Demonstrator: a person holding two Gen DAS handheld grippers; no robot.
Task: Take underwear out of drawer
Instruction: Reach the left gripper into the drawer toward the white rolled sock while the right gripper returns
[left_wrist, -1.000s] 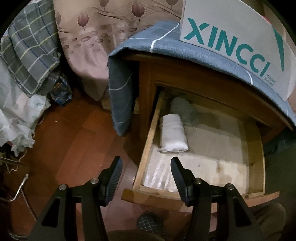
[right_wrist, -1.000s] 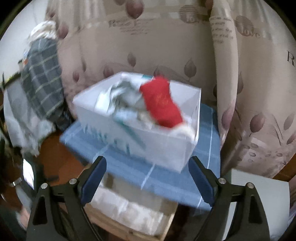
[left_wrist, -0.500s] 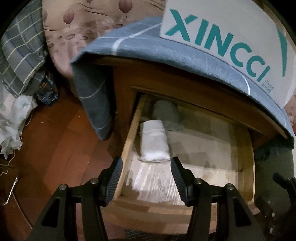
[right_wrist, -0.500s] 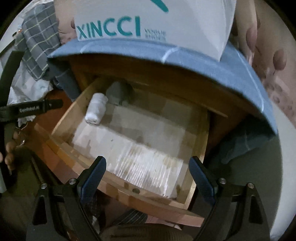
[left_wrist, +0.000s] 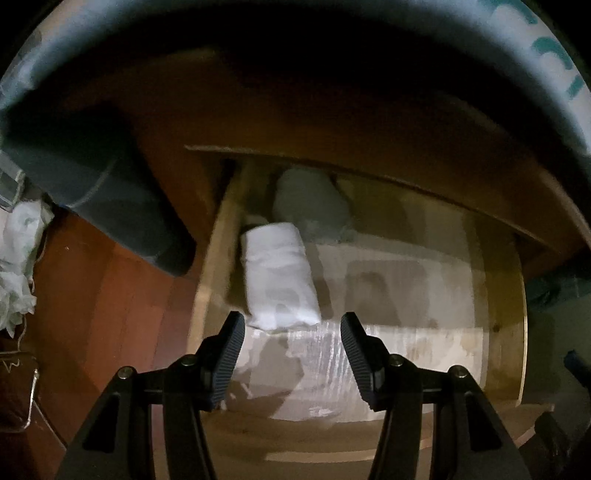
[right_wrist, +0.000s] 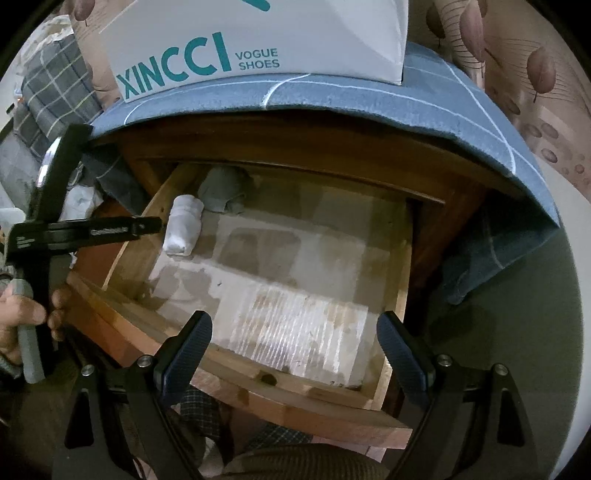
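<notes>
The wooden drawer (right_wrist: 280, 384) stands pulled open. A rolled white underwear (left_wrist: 279, 275) lies at its back left, also seen in the right wrist view (right_wrist: 183, 229). A rolled grey one (left_wrist: 310, 206) lies just behind it, partly under the cabinet top, and shows in the right wrist view (right_wrist: 223, 188). My left gripper (left_wrist: 291, 332) is open over the drawer, its fingertips just short of the white roll; from the right wrist view its finger (right_wrist: 110, 230) reaches in from the left. My right gripper (right_wrist: 293, 336) is open and empty above the drawer's front.
A white XINCCI shoe box (right_wrist: 236, 40) stands on a blue-grey cloth (right_wrist: 369, 99) that drapes over the cabinet top and sides. Patterned curtains (right_wrist: 517, 70) hang behind. Plaid cloth (right_wrist: 51, 85) and white bags (left_wrist: 18, 258) lie left on the reddish wooden floor (left_wrist: 110, 295).
My left gripper has moved forward and down into the drawer, close to the white roll. My right gripper has swung down from the box to the drawer's front and closer.
</notes>
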